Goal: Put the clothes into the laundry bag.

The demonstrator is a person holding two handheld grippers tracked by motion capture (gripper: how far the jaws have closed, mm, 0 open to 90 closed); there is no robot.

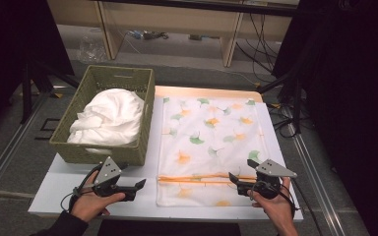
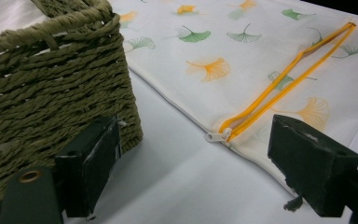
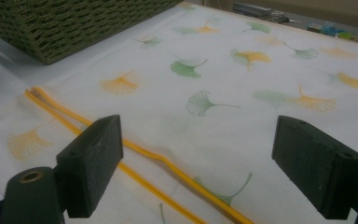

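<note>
Left claw [image 1: 139, 185]: one, held in the person's left hand [image 1: 91, 201] at the near left of the worktop [image 1: 59, 182]. Jaws stand wide apart and grip nothing. It hovers just in front of the basket's near corner and points toward the pillowcase.
Right claw [image 1: 234, 178]: one, held in the person's right hand [image 1: 275, 209] at the near right. Jaws stand wide apart and grip nothing. It sits low over the near right part of the pillowcase, by the right end of the zipper.
Pillowcase [image 1: 209, 142]: one, white with green and orange ginkgo-leaf print, lying flat on the right half of the worktop, its left edge just beside the basket.
Zipper [image 1: 202, 179]: one, orange, running across the near end of the pillowcase. In the left gripper view the two orange sides [image 2: 284, 77] lie parted along most of their length.
Zipper pull [image 2: 218, 136]: one, white, at the left end of the zipper, on the pillowcase edge, between the left jaws in that view but not touched.
Basket [image 1: 86, 152]: one, woven, olive green, on the left half of the worktop.
White bundle [image 1: 109, 118]: one, crumpled white fabric or filling, heaped inside the basket and rising to its rim.
Worktop: one, white, carrying basket and pillowcase.
</note>
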